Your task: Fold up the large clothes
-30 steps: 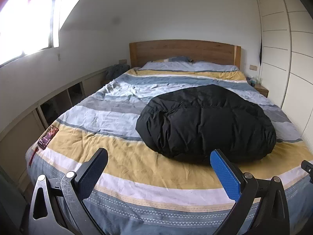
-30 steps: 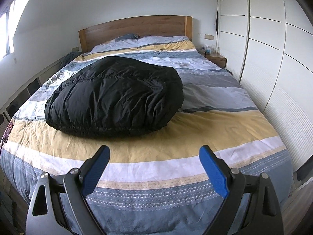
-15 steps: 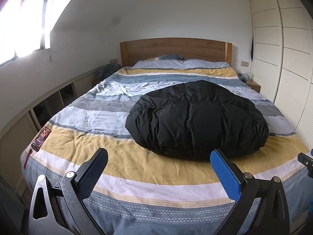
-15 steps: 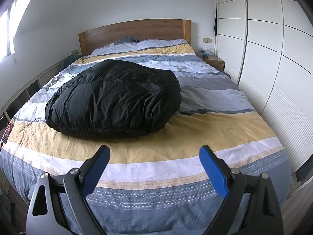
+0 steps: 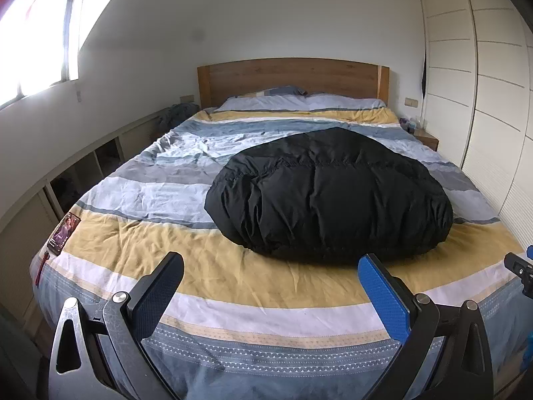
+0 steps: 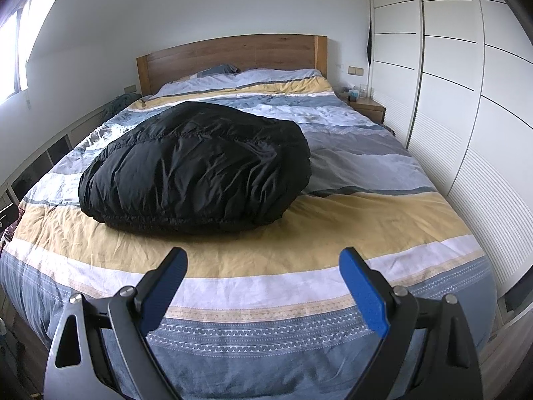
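We are hovering both grippers, left gripper (image 5: pixel 270 273) and right gripper (image 6: pixel 263 268), jaws spread, below the bundled black jacket (image 5: pixel 329 193); seemingly nothing is left but checking.

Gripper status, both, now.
Left hand-held gripper: open, holding nothing.
Right hand-held gripper: open, holding nothing.

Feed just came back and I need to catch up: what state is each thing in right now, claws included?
Left claw: open, empty, held above the foot of the bed.
Right claw: open, empty, also above the foot of the bed.
Black puffy jacket: bundled into a rounded heap, lying on the duvet, untouched.
Striped duvet: spread over the bed, wrinkled.
Wardrobe doors: closed.
Booklet: lying flat at the bed's left edge.
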Motion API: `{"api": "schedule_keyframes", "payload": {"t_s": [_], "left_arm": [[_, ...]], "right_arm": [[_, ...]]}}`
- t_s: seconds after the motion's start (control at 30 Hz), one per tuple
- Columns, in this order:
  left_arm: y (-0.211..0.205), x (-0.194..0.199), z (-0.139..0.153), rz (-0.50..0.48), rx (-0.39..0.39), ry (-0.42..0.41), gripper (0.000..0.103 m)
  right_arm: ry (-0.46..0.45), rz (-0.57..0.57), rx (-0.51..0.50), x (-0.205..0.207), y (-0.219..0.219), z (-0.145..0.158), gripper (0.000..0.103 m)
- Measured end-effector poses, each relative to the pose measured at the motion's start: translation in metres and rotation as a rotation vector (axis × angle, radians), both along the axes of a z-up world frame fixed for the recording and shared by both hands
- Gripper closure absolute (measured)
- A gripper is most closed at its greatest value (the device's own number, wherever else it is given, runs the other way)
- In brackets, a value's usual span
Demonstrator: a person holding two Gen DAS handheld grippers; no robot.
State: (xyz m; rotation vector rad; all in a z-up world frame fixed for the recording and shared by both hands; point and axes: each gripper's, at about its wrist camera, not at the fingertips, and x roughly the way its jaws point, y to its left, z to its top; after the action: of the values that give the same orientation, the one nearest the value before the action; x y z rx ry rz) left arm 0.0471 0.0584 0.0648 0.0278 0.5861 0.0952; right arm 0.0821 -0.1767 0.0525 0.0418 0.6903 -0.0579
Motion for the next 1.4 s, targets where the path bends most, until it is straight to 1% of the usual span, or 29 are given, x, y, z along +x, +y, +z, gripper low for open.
{"api": "schedule_keyframes", "payload": {"t_s": [0.37, 0.8, 1.4], "left_arm": [[0.000, 0.001, -0.004, -0.006, -0.006, 0.011, 0.000], [0.006, 0.005, -0.012, -0.003, -0.008, 0.035, 0.000], [0.006, 0.008, -0.018, -0.012, -0.010, 0.052, 0.000]], "right_arm": [[0.001, 0.001, -0.005, 0.001, 0.001, 0.000, 0.010], [0.002, 0.007, -0.052, 0.003, 0.005, -0.002, 0.010], [0.000, -0.003, -0.053, 0.002, 0.001, -0.004, 0.010]]}}
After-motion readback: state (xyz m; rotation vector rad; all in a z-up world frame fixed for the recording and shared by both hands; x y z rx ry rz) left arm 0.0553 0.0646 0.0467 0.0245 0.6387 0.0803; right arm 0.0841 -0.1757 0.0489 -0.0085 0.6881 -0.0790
